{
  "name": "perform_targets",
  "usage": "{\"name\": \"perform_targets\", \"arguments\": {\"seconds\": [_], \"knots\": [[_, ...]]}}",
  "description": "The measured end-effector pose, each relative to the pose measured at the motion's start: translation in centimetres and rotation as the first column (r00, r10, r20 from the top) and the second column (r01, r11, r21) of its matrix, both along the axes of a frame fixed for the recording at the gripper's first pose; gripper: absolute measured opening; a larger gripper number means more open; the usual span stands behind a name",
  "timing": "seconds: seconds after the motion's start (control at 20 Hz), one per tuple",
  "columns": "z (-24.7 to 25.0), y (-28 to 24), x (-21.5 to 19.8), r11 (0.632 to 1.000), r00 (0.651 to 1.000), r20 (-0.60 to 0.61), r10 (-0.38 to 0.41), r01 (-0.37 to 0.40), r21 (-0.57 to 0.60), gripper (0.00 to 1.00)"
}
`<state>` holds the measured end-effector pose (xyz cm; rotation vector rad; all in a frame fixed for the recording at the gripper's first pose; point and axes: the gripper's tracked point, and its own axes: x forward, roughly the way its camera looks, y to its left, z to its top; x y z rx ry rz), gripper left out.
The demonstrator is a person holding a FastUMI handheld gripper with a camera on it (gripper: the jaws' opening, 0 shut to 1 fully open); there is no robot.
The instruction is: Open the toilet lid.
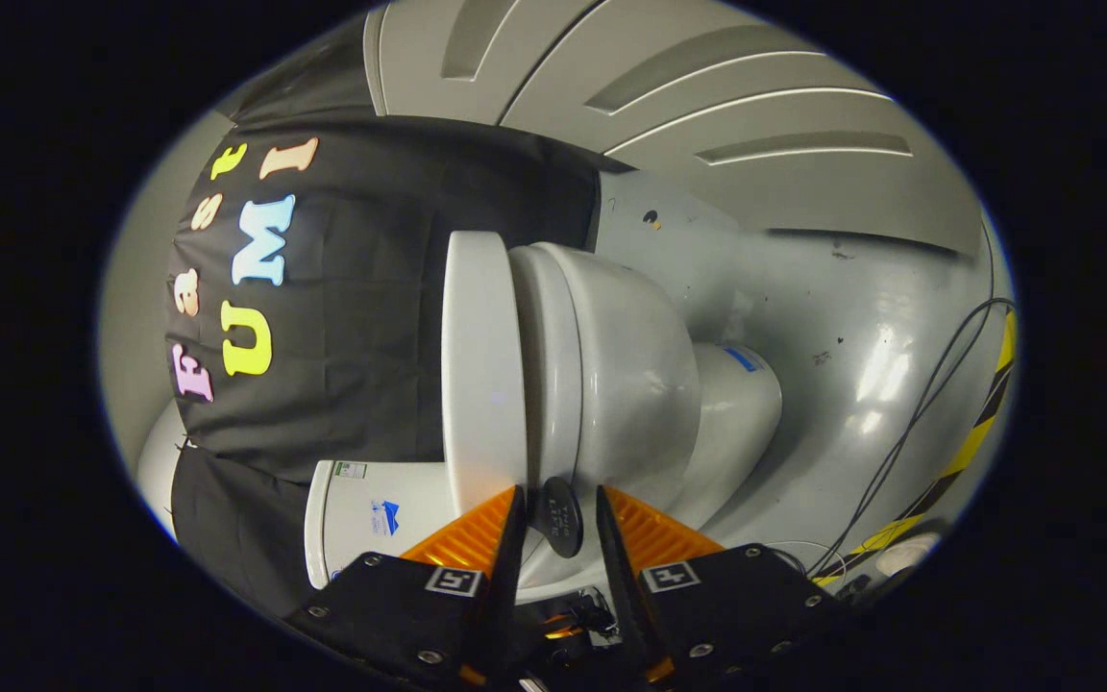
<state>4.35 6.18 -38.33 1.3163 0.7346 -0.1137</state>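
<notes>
The gripper is seen with fingers held slightly apart, unclamped, just before the closed white plastic toilet lid.

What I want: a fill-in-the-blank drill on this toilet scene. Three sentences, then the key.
1. The toilet lid is ___, lying flat on the seat.
2. The claw is ___, with a gap between its fingers.
3. A dark round disc sits ___ the fingers.
Missing words: closed; open; between.
</notes>
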Motion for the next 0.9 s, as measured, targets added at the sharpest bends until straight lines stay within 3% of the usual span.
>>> {"name": "perform_targets", "arguments": {"seconds": [0.15, 0.2, 0.35, 0.55, 0.7, 0.9], "knots": [[0.2, -0.2, 0.1, 1.0, 1.0, 0.003, -0.011, 0.011, 0.015, 0.28], [0.2, -0.2, 0.3, 1.0, 1.0, 0.011, -0.016, 0.016, 0.021, 0.17], [0.6, -0.1, 0.5, 0.997, 0.999, 0.031, -0.042, 0.039, 0.074, 0.06], [0.8, 0.1, 0.4, 0.992, 0.999, 0.034, -0.041, 0.036, 0.12, 0.0], [1.1, 0.2, 0.5, 0.999, 0.999, 0.031, 0.039, -0.039, -0.015, 0.0], [3.2, 0.2, 0.7, 0.996, 0.998, 0.045, 0.053, -0.05, -0.071, 0.0]]}}
